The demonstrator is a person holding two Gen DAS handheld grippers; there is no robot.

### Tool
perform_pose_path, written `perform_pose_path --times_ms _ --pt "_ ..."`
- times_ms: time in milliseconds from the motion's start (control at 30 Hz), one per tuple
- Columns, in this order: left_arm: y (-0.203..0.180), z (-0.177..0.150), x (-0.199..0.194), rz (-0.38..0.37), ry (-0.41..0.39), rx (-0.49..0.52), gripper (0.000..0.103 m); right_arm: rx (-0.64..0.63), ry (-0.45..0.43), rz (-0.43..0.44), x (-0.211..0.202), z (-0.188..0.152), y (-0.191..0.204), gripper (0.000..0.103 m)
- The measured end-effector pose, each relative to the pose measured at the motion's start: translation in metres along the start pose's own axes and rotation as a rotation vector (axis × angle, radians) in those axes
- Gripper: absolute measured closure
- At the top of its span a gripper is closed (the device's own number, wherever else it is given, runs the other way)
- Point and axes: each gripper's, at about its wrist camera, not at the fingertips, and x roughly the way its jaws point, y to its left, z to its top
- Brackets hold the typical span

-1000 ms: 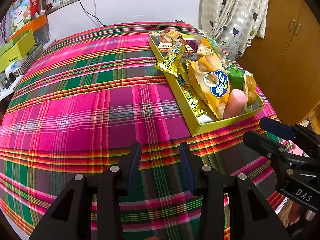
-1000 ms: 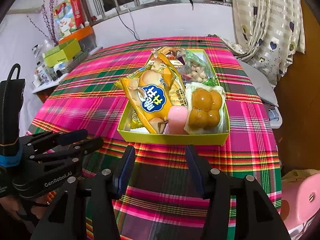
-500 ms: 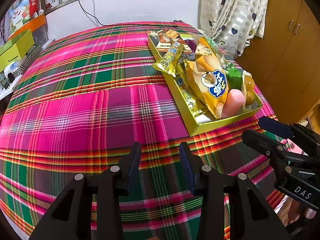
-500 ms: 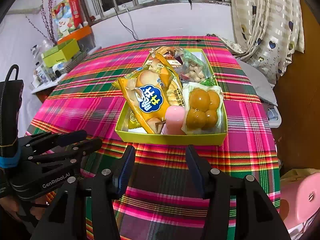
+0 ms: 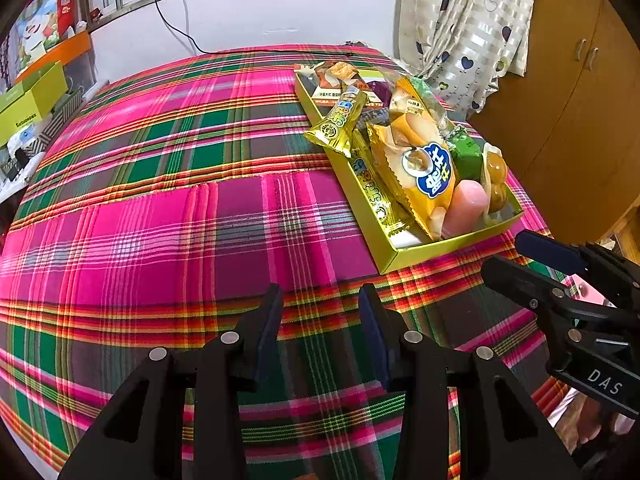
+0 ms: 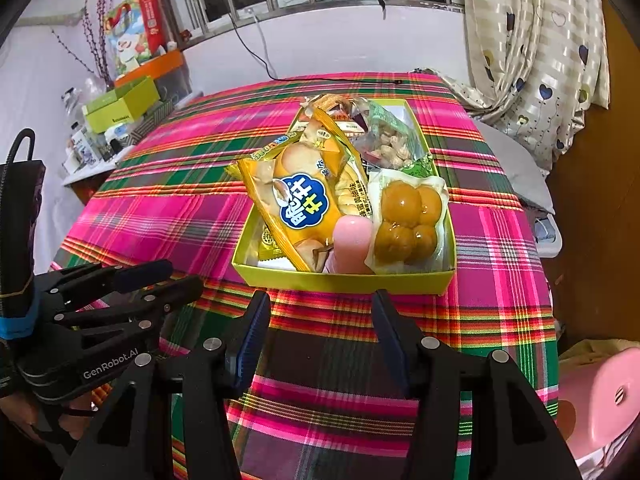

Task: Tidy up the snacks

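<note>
Both black two-finger grippers hover empty above the pink, green and red plaid tablecloth (image 5: 168, 216): the left gripper (image 5: 320, 304) has its blue-padded fingers parted with bare cloth showing between them, and the right gripper (image 6: 320, 312) holds its fingers spread wider, also with nothing between them. Just beyond the right gripper's fingertips sits the shallow yellow-green cardboard tray (image 6: 340, 280) that holds the snacks, its near wall close to the tips but not touching them. From the left wrist view the same tray (image 5: 436, 250) lies ahead and to the right, well apart from the left gripper. Inside it, a large orange snack bag with a blue cloud-shaped label (image 6: 300, 204) lies slanted across the left half, a smooth pink cylindrical item (image 6: 352, 240) rests beside it at the near end, and a clear vacuum pack of four brown round balls (image 6: 406, 220) fills the near right corner. Farther back is a clear bag of pale nuts (image 6: 388, 144). A gold foil packet (image 5: 338, 122) hangs over the tray's left rim, and a long gold foil bar (image 5: 374, 194) lies along the inside of that wall.
</note>
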Motion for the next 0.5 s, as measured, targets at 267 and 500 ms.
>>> perform_pose_path --times_ms 267,500 --pt "-0.0017 -0.0007 0.0005 -0.004 0.001 0.006 0.063 -0.009 0.0 0.001 -0.0003 -0.0001 0.0009 0.052" --pt "-0.0023 -0.0005 0.0003 -0.005 0.0 0.011 0.063 -0.01 -0.016 -0.004 -0.0035 0.002 0.0012 0.052"
